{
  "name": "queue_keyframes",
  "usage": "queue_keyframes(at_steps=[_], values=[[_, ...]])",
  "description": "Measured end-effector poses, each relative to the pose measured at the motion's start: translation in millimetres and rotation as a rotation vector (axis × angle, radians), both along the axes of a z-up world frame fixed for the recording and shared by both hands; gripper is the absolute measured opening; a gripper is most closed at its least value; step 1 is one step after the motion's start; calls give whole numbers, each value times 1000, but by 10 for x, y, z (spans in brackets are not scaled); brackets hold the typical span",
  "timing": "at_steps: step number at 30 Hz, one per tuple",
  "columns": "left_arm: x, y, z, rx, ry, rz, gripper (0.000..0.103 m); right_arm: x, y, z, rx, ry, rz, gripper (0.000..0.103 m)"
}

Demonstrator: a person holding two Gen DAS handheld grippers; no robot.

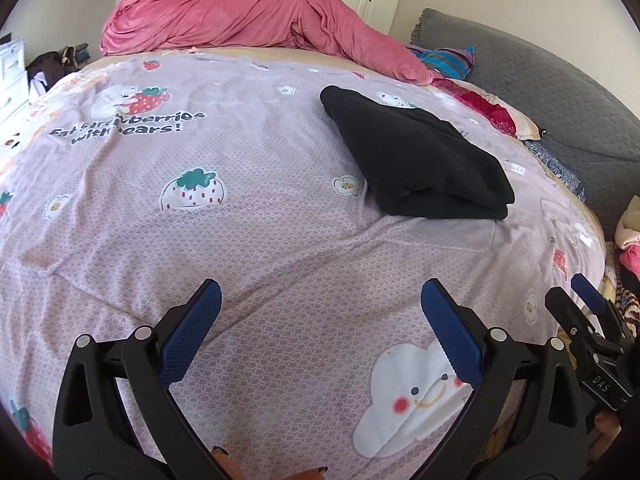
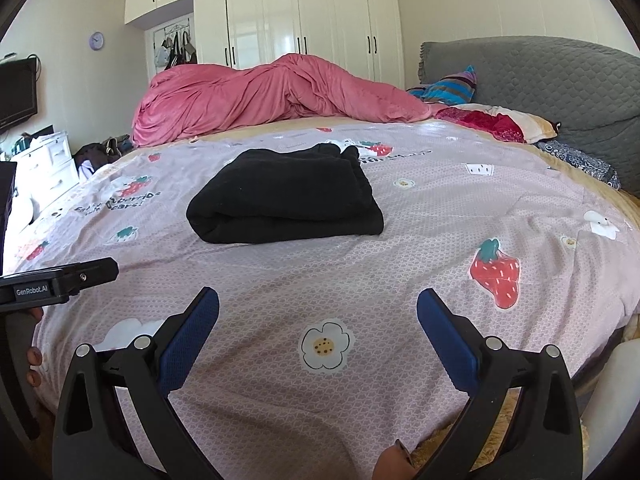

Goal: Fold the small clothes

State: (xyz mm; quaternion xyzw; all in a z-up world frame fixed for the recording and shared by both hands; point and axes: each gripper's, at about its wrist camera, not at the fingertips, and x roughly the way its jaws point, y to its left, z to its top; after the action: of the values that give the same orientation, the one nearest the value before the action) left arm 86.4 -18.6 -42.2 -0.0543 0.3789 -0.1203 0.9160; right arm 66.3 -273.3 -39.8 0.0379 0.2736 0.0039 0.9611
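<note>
Lying folded on the lilac printed bedsheet point(image 2: 280, 280), the black garment point(image 2: 286, 196) sits in the middle of the bed, well apart from both grippers and nearer the far side, where a pink duvet point(image 2: 256, 96) is heaped. In the left wrist view it lies to the right and farther away, its thick folded edge facing the near side.

Both tools are empty. The left gripper point(image 1: 320, 332) hangs above bare sheet with its blue pads spread wide, holding nothing. The right gripper point(image 2: 318, 332) is likewise wide open over the sheet, nothing between its fingers.

Judging by the rounded, plump fold line, the cloth looks soft, thick and fairly light, perhaps knit or fleece, though the dark fabric hides its texture and I cannot tell how many layers are stacked. It should drape and sag if lifted by one point, and layers may slide apart. A sound hold would be at the two near corners of the folded edge, pinching all layers together, one gripper per corner.
</note>
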Motion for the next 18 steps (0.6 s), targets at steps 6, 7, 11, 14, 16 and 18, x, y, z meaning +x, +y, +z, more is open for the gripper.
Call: queue_keyframes(at_steps=[6,7,11,14,16,18], values=[[-23,-39,18,19,-7,-20,94,-1,-13,-4,6,1,-5,99],[-28,-46,22,20,-8,-24,94,3,-11,-6,5,2,-6,99],[-47,-63,48,26,-16,-27,94,22,-2,-21,1,14,-5,99],[-52,-50,64,19,-19,-22,94,14,2,-20,-2,10,-3,99],[-50,-48,73,20,-20,-20,94,10,3,-26,-3,10,-6,99],[-55,-48,79,20,-20,-20,94,10,0,-25,-2,10,-7,99]])
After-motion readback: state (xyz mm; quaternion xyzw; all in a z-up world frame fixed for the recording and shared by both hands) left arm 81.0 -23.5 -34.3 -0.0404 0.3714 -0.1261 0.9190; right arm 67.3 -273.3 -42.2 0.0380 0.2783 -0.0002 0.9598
